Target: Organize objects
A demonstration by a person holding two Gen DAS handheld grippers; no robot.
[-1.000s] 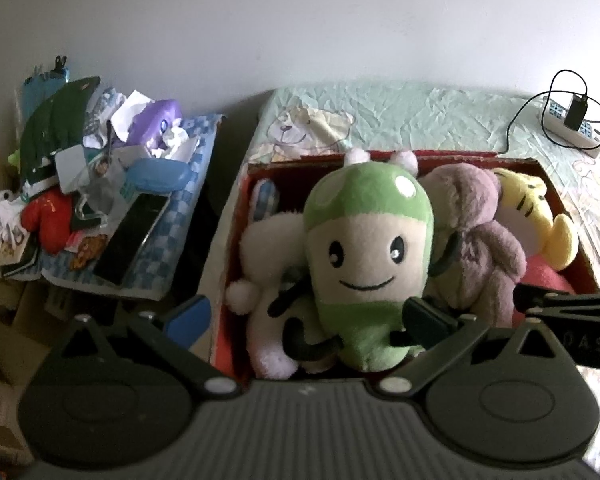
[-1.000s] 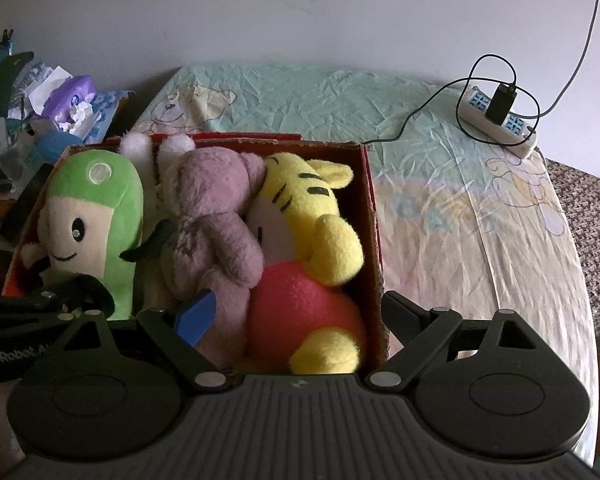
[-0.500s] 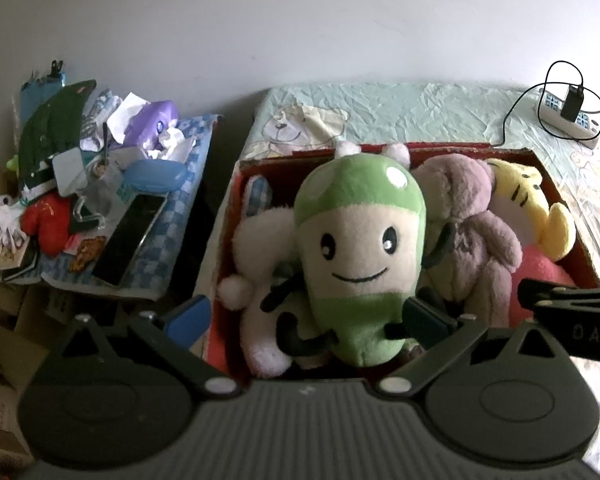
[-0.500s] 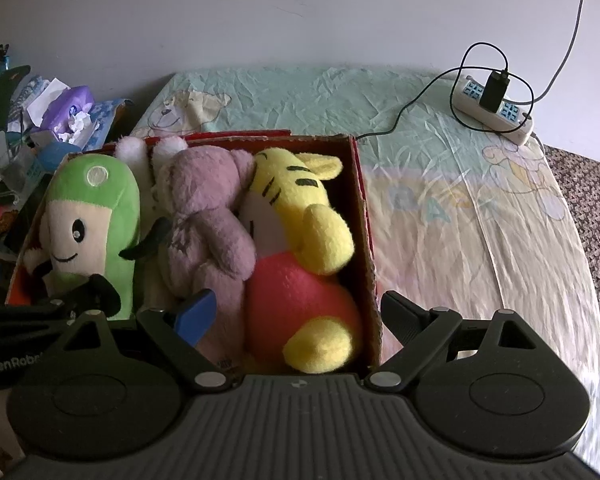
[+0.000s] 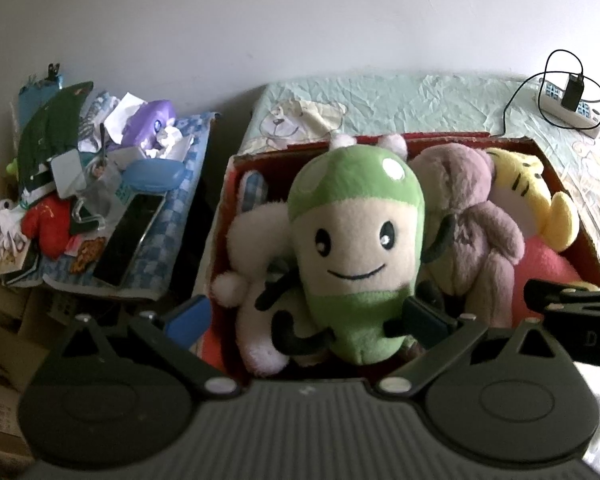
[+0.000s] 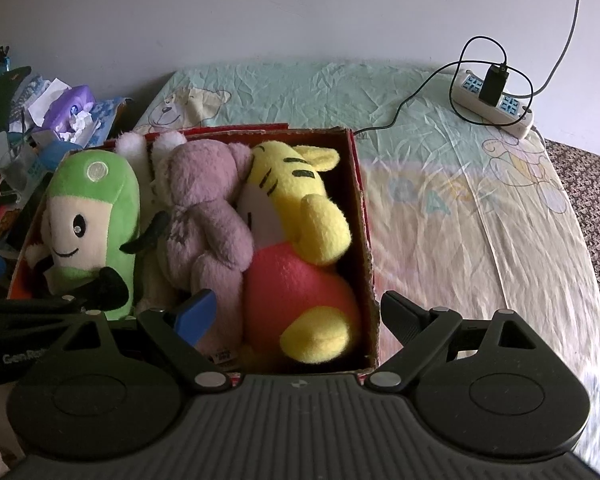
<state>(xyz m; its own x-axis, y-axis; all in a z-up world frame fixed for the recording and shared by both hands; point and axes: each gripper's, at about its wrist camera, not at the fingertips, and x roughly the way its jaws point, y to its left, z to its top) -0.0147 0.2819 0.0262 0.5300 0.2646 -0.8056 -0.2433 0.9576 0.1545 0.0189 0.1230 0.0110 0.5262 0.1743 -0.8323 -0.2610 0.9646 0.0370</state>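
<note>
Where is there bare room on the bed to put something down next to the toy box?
The widest bare patch is the bed sheet between the red box and the power strip. A narrower strip lies behind the box, by the wall. The box is packed with plush toys, and the side pile is cluttered.

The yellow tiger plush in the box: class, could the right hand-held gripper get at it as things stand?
Probably yes: the right hand-held gripper is open, with the yellow tiger plush uncovered just ahead.

left gripper [image 5: 306,318]: jaws spread wide | right gripper [image 6: 298,316]: jaws spread wide
</note>
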